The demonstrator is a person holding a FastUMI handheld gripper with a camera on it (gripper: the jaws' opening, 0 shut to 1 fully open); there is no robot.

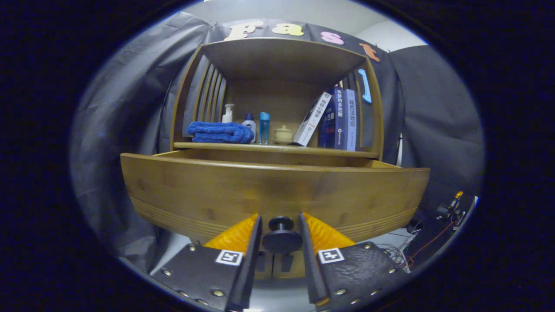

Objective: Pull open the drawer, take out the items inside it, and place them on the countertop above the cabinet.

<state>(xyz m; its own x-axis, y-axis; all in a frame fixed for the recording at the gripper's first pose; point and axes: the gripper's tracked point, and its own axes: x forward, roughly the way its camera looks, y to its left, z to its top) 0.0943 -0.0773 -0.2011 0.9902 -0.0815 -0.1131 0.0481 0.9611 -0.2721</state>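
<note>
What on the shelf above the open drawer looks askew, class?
One white book leans tilted against the upright blue books; the rest stands tidy. The hand-held gripper has its fingers either side of the drawer knob, with gaps visible, so open.

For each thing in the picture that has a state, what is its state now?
drawer: pulled out, inside hidden.
knob: between the fingers, a gap on each side.
gripper: open around the knob.
towel: folded, on the shelf.
books: upright, one leaning.
small pot: lid on.
</note>
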